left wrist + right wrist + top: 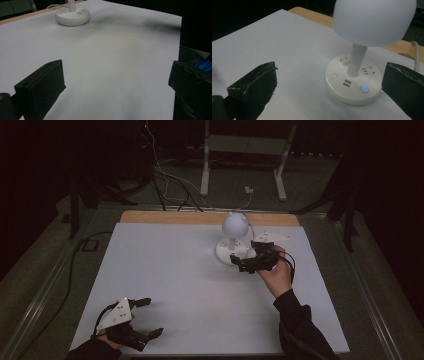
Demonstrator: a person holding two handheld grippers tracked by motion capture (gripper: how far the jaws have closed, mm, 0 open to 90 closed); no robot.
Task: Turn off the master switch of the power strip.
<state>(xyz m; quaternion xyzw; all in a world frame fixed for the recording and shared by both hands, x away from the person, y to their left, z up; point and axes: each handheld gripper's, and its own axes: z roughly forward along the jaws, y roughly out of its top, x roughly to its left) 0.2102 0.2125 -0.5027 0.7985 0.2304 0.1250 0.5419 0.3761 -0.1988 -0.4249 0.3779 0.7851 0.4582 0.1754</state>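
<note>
One table (150, 270) w/ a white top, wood strip along the far edge. One white desk lamp (234, 237) stands at far centre-right: round shade on a thin stem, round base (352, 85). Base carries one lit blue button (364, 88), one pair of USB ports (347, 82) and socket slots. Two grippers. Right gripper (245, 262) sits just right of the lamp base, jaws wide apart, holding nothing; base lies between them in the right gripper view. Left gripper (147, 317) is at the near left corner, well apart from the lamp, jaws wide open, empty.
</note>
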